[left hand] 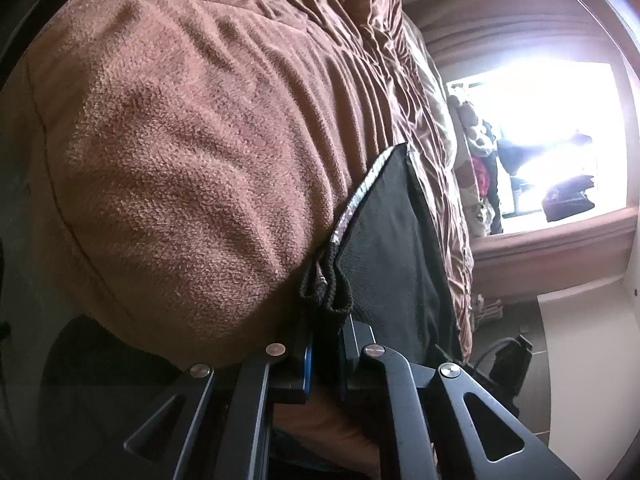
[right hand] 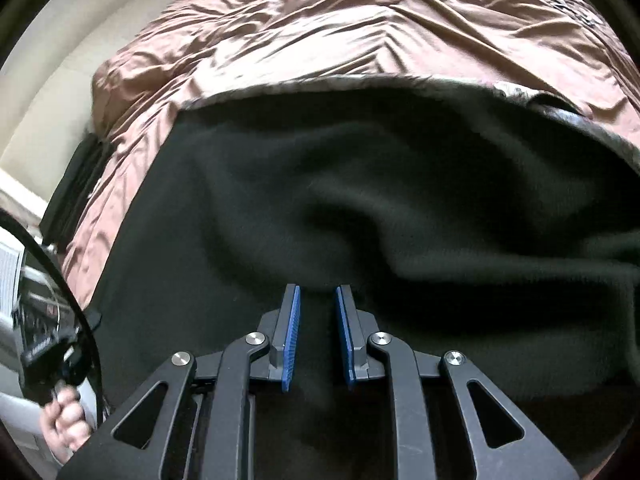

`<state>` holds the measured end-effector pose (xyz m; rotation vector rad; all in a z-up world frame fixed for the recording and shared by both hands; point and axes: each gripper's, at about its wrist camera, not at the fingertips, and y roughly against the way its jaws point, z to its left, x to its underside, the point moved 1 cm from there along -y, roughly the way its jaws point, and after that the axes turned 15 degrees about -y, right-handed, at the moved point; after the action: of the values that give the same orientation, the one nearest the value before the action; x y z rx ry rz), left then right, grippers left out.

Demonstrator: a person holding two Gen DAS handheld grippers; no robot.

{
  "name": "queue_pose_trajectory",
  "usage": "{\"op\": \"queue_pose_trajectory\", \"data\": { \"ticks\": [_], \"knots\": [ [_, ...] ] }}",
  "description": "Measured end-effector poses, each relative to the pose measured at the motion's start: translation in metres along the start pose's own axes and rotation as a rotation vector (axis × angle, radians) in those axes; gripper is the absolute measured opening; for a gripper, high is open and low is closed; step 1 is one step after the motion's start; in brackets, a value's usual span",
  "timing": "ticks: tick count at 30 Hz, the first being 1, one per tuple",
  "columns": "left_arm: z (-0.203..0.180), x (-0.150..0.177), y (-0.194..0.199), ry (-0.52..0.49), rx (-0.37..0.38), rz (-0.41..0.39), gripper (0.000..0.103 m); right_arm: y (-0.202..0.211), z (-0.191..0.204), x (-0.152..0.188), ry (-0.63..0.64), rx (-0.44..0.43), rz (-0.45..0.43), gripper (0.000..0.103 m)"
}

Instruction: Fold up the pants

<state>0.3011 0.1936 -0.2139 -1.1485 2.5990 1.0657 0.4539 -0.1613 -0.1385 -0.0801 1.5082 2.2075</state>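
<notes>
Your left gripper [left hand: 326, 332]: jaws clamped on the black pants' [left hand: 394, 236] bunched hem, brown blanket [left hand: 180, 152] left of them. Right gripper [right hand: 317, 336]: jaws slightly apart over pants [right hand: 360, 200] spread on the bed [right hand: 340, 32], nothing pinched.
</notes>
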Motion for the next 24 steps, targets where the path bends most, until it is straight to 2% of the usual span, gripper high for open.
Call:
{"op": "queue_pose_trajectory", "data": {
  "ticks": [11, 17, 24],
  "knots": [
    [-0.002, 0.0, -0.003, 0.021, -0.031, 0.002, 0.009, -0.029, 0.003, -0.06, -0.01, 0.029, 0.004, 0.015],
    [-0.003, -0.001, -0.004, 0.027, -0.038, 0.0, 0.009, -0.047, 0.01, -0.087, -0.023, 0.07, -0.003, 0.005],
    [-0.004, -0.005, -0.005, 0.023, -0.038, 0.007, 0.009, -0.061, 0.014, -0.108, -0.04, 0.099, -0.017, 0.002]
  ]
}}
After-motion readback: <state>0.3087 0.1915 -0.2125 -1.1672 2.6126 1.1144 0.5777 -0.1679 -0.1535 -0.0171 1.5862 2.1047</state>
